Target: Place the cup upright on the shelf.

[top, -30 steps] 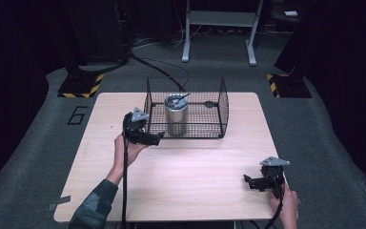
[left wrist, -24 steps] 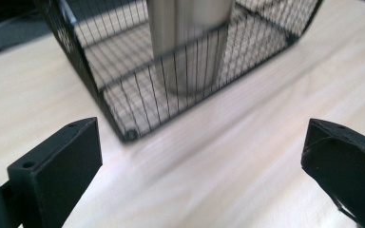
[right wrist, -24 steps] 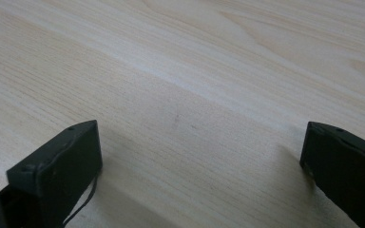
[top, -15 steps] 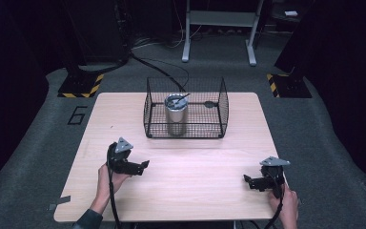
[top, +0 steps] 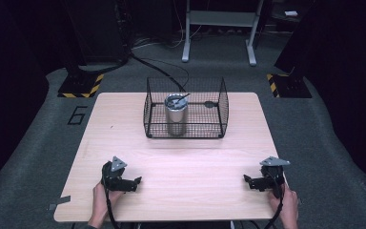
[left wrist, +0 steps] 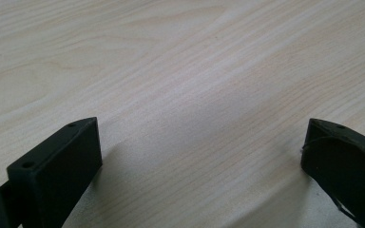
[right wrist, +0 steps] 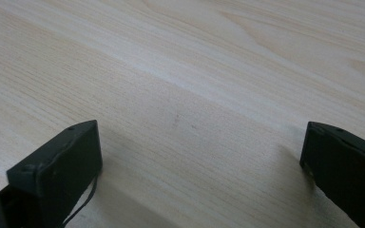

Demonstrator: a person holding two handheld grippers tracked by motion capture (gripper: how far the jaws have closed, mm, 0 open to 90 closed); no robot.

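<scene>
Both claws gape, empty: left claw (top: pixel 137 182) near-left on tabletop (top: pixel 190 162), right claw (top: pixel 246 180) near-right; steel cup (top: pixel 176 114) in far wire basket (top: pixel 221 102).

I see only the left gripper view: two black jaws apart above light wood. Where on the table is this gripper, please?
Observer: The left gripper is low over the near left part of the table, and its jaws point toward the table's middle.
Operator: Is there something farther on the table?
Observer: Yes, a black wire basket stands at the far middle, and a metal cup stands upright inside it.
Operator: And the other gripper?
Observer: The right gripper is by the near right corner, with its jaws apart and nothing between them.
</scene>
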